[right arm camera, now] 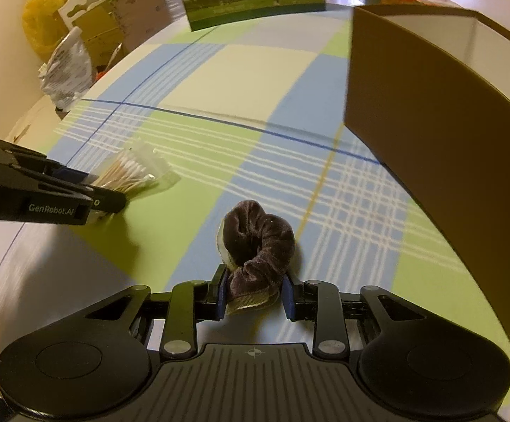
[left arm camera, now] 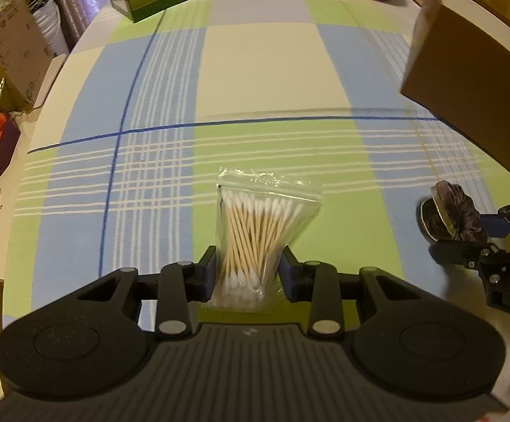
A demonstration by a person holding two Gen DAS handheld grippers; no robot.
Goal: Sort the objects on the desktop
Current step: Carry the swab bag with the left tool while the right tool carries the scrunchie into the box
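**Two grips, two soft loads by the brown box**

Both grippers have something in hand, and both sit short of the brown cardboard box (right arm camera: 430, 112), the landmark on this checked tablecloth (left arm camera: 262, 70).

Over to the left gripper (left arm camera: 248, 276): its blue pads are clamped on the bottom end of a clear zip bag of cotton swabs (left arm camera: 255, 232). That bag is well to the left of the box, its free end fanning out ahead of the jaws over a green square of the cloth. It looks very light, and the plastic film is slick and crinkly, so the pinch really lands on the bundle of wooden sticks inside. Those sticks are thin and stiff but loose, and they could shift in the bag. Low on the bundle, where it is tightest, seems the sensible place to hold, and that is where the pads are.

Now the right gripper (right arm camera: 255, 293): jaws drawn in on a dark brown velvet scrunchie (right arm camera: 258, 246), squeezed at its near end, with a pale tag or lining peeking out beside the left pad. It sits just left of the box's near wall, closer to it than the swabs. Soft, plush, springy and near weightless by the look of it; it will squash rather than slip, so any bite across the ring should do.

The box itself is open-topped, smooth-walled, pale inside.
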